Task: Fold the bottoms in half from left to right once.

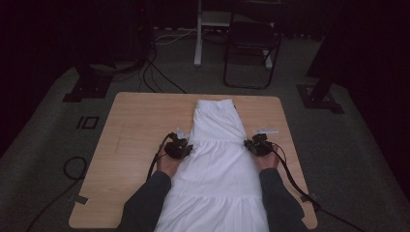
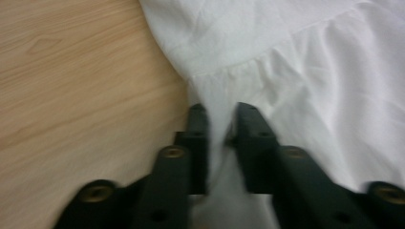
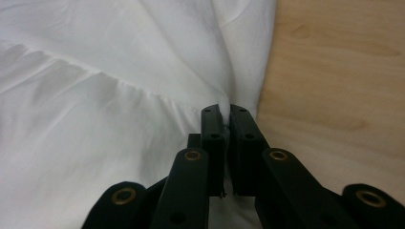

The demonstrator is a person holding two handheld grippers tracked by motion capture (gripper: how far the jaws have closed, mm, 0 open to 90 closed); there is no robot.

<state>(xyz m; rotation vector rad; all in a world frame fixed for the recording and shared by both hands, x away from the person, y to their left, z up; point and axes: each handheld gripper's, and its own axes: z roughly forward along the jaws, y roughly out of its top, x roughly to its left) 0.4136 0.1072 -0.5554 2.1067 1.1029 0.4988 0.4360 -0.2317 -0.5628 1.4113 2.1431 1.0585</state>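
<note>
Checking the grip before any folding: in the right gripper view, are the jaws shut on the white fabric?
Yes, the right gripper pinches the white skirt edge, jaws nearly together.

No legible text, label, brand, number or sign in any view. White garment [image 1: 216, 159]: plain cloth, no tag or print visible. Wooden table [image 1: 140, 125]: bare grain, no markings. Black gripper jaws in both gripper views: brass-coloured fittings, no lettering. Dark background of the high view: too dim to read anything there.
</note>
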